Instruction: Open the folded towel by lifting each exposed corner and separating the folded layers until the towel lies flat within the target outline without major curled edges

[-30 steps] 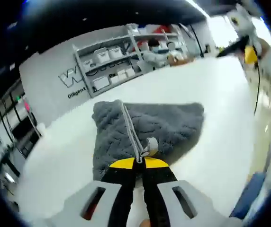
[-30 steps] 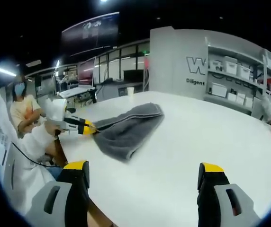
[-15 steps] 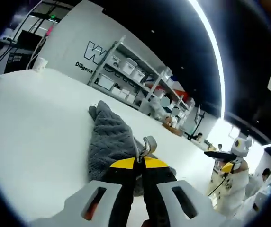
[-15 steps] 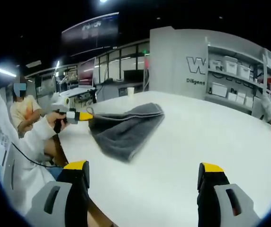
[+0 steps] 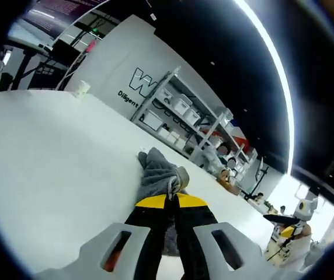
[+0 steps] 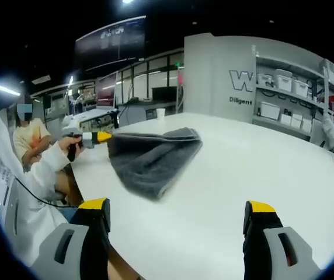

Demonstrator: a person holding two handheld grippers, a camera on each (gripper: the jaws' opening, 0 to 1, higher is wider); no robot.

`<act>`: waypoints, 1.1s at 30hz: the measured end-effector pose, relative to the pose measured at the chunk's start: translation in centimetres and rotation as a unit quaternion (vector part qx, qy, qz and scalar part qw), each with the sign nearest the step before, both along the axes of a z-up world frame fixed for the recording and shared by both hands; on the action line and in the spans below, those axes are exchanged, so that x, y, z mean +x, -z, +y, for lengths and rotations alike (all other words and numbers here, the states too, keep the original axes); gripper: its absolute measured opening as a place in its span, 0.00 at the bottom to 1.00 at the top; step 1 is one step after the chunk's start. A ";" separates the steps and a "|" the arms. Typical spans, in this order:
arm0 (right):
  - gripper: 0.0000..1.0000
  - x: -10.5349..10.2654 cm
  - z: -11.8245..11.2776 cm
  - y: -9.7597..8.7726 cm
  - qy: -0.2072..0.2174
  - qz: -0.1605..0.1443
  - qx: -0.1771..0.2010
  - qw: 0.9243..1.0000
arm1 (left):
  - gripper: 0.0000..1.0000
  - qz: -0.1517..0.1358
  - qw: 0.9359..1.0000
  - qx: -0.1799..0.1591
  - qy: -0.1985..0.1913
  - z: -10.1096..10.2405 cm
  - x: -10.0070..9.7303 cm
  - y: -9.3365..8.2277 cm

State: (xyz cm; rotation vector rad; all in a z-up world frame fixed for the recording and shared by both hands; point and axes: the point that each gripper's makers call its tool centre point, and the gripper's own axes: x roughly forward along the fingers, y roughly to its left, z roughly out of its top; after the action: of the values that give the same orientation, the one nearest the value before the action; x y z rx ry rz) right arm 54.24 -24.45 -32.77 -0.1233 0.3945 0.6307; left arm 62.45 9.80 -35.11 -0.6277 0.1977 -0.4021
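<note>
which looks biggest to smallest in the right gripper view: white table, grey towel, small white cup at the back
1. White table
2. Grey towel
3. White cup, tiny here, though it is farthest from the camera, so its true size is unsure.

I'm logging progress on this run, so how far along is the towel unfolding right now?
Early. Done: the left gripper has clamped a corner of the gray towel and holds it raised off the white table. In hand: the top layer peeling up at that corner. Left: the towel is mostly bunched and folded, nothing spread flat, and the right gripper hangs open, away from it.
</note>
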 end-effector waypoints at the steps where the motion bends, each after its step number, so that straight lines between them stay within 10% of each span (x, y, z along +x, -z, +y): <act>1: 0.95 0.0 0.0 0.0 0.000 0.000 0.000 1.000 | 0.04 0.001 1.000 0.006 -0.009 0.4 0.1 0.1; 33: 0.94 0.2 0.1 0.3 0.000 0.006 -0.003 1.000 | 0.04 0.059 0.978 0.152 -0.134 8.6 -1.2 3.4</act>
State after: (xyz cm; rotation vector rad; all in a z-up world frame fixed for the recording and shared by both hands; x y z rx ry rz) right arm 54.47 -24.34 -33.04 -0.1264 0.4081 0.6305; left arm 61.25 18.38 -38.56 -0.3697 0.2771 -0.0707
